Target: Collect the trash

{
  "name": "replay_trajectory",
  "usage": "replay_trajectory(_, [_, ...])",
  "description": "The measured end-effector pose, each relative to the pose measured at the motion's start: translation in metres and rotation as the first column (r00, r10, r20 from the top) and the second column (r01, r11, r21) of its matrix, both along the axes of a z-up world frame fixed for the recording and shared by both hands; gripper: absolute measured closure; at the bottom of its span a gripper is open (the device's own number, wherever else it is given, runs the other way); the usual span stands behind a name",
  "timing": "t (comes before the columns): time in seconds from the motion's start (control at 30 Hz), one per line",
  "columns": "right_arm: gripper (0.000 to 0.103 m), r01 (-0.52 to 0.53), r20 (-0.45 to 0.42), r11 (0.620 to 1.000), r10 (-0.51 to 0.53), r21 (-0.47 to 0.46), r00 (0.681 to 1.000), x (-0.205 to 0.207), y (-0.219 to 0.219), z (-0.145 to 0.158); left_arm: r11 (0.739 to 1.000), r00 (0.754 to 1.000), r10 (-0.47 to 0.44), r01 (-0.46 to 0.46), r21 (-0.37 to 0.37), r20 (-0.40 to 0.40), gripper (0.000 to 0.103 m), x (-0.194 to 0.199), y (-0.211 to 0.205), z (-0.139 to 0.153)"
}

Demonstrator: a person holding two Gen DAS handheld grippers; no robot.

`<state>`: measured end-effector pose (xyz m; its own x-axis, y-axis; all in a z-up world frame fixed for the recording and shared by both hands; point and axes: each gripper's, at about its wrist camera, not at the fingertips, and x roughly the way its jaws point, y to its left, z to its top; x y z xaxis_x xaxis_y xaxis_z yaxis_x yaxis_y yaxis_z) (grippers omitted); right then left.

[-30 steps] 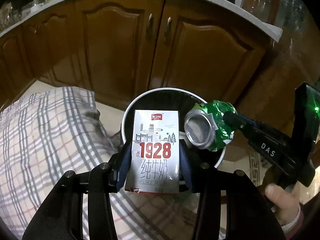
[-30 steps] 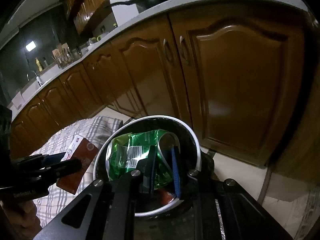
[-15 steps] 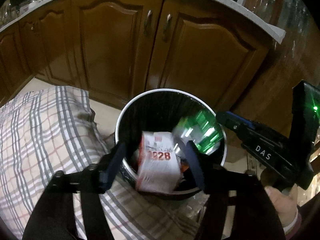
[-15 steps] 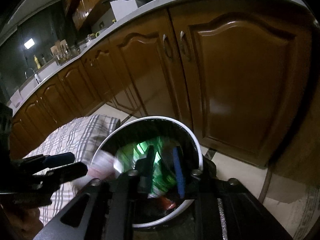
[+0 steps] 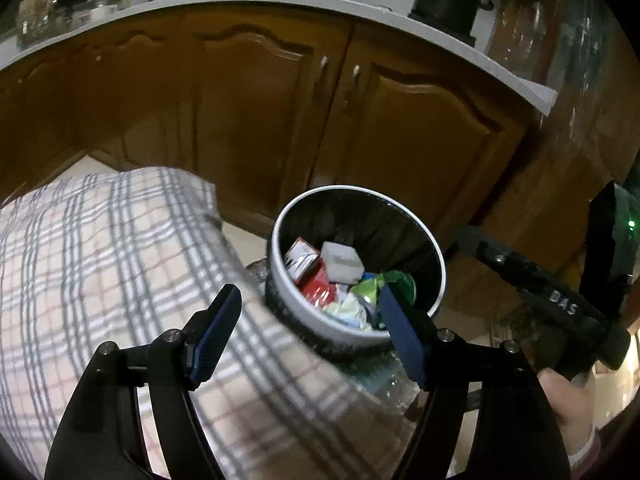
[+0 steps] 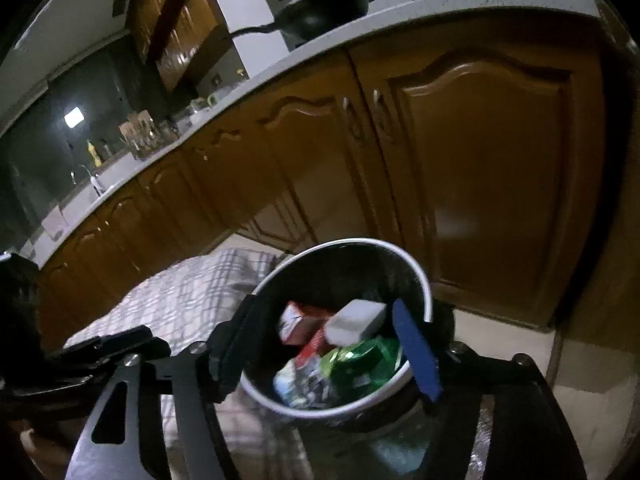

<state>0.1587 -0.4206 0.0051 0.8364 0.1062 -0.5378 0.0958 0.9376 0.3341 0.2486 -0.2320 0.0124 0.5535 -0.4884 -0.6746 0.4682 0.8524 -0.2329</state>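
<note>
Round white-rimmed, black-lined trash bin (image 5: 434, 248) is standing on the floor before brown wooden cabinet doors (image 5: 420, 140), beside a grey-checked cloth (image 5: 100, 248). A white milk carton (image 5: 342, 261) and a crushed green can (image 5: 394, 282) are lying inside it among other litter. Left gripper (image 5: 308, 328) and right gripper (image 6: 324, 344) are both opening their jaws wide, nothing between them.

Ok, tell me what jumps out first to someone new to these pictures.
The round white-rimmed bin on the floor before the wooden cabinets draws the eye, with a milk carton and a crushed green can among its litter. Both grippers hang over it, jaws opening, nothing between the left gripper fingers.
</note>
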Motion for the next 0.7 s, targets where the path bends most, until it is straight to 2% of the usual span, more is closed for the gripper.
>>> replay_trajectory(0.1, [0.015, -0.005, 0.02, 1.0, 0.005, 0.009, 1.0, -0.016, 0.014, 0.003, 0.999, 1.0, 0.031, -0.031, -0.011, 0.006, 0.029, -0.013, 0.018, 0.0])
replay_trajectory(0.27, [0.006, -0.012, 0.042, 1.0, 0.011, 0.02, 0.999, -0.041, 0.038, 0.004, 0.995, 0.996, 0.085, -0.084, -0.049, 0.012, 0.026, -0.038, 0.05, -0.003])
replay_trajectory(0.6, [0.001, -0.02, 0.123, 1.0, 0.019, 0.002, 0.992, -0.092, 0.084, 0.007, 0.98, 0.976, 0.19, -0.183, -0.078, 0.105, 0.016, -0.091, 0.106, -0.002])
replay_trajectory(0.7, [0.0, -0.002, 0.181, 0.999, 0.012, -0.054, 0.983, -0.105, 0.094, 0.017, 0.973, 0.963, 0.223, -0.211, -0.09, 0.152, 0.01, -0.105, 0.118, 0.002])
